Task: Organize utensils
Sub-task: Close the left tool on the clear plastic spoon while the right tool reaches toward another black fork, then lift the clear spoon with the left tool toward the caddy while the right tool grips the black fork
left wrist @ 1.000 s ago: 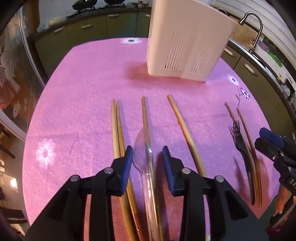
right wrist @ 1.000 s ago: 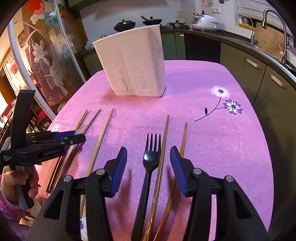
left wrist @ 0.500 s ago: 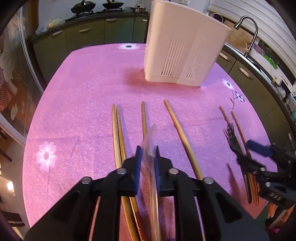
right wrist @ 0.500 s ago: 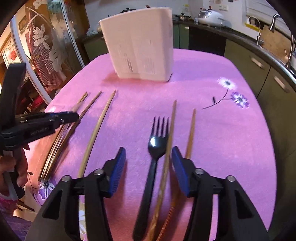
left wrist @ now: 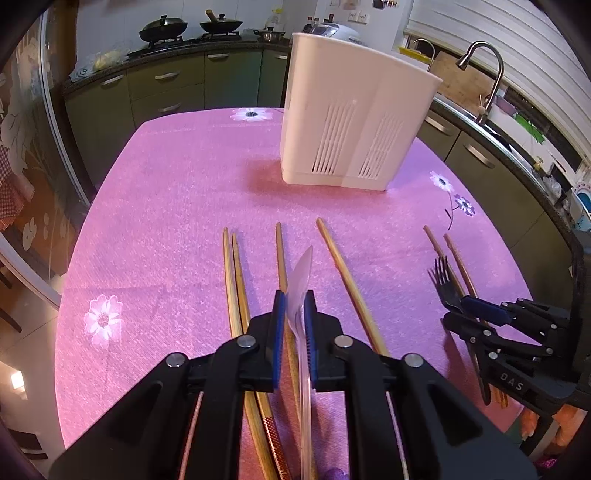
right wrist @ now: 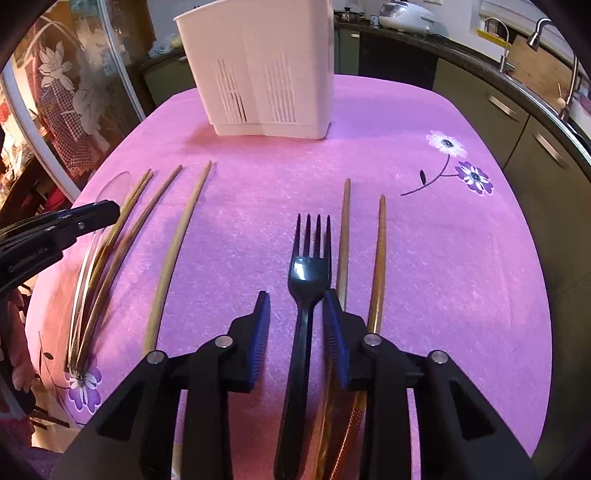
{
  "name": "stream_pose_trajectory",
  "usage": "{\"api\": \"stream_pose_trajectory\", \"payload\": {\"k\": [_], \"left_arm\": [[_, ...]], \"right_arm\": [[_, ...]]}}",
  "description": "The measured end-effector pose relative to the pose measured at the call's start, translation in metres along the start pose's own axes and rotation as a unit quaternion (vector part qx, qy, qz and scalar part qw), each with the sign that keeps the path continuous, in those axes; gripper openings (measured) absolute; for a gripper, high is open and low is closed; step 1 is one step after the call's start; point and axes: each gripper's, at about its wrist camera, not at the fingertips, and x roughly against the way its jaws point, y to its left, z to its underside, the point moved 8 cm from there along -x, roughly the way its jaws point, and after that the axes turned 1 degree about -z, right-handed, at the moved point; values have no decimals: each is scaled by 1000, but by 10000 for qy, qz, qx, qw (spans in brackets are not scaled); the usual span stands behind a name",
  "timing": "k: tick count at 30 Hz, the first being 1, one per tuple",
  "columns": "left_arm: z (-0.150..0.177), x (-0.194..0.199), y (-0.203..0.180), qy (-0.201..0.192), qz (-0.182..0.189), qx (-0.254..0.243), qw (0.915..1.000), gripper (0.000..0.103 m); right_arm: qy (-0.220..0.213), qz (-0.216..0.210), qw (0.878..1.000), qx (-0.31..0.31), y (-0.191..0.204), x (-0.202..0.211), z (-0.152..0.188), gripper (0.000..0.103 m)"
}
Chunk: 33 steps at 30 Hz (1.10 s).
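Note:
My left gripper (left wrist: 294,306) is shut on a clear plastic spoon (left wrist: 300,280), bowl pointing forward, above the wooden chopsticks (left wrist: 231,280). My right gripper (right wrist: 296,310) is open, its blue pads on either side of a black plastic fork (right wrist: 308,266) that lies on the pink tablecloth. The white slotted utensil holder (left wrist: 351,122) stands at the far middle of the table and also shows in the right wrist view (right wrist: 262,70). The right gripper shows in the left wrist view (left wrist: 465,314) at the fork (left wrist: 443,280).
Several wooden chopsticks lie in rows on the pink flowered tablecloth (left wrist: 166,206), two (right wrist: 380,258) right of the fork. Green cabinets, a stove with pans (left wrist: 162,29) and a sink tap (left wrist: 484,66) ring the table.
My left gripper closed on the clear spoon and lifted it. My right gripper came down around the fork and its fingers narrowed.

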Motion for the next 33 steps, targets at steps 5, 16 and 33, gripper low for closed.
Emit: {"api": "stream_pose_trajectory", "payload": {"k": [5,16,33], "left_arm": [[-1,4,-6,-59,82,-55,9999,10],[-2,9,-9,-80,135,-94,9998,10],[22,-15,-18,766,-60,-708,9945,13]], "right_arm": [[15,184,9997,160,0,-8,-11,36],[348,132,9985,402,0,-17,-27,41],[472,58,9976,507,2,-19,-34,26]]}}
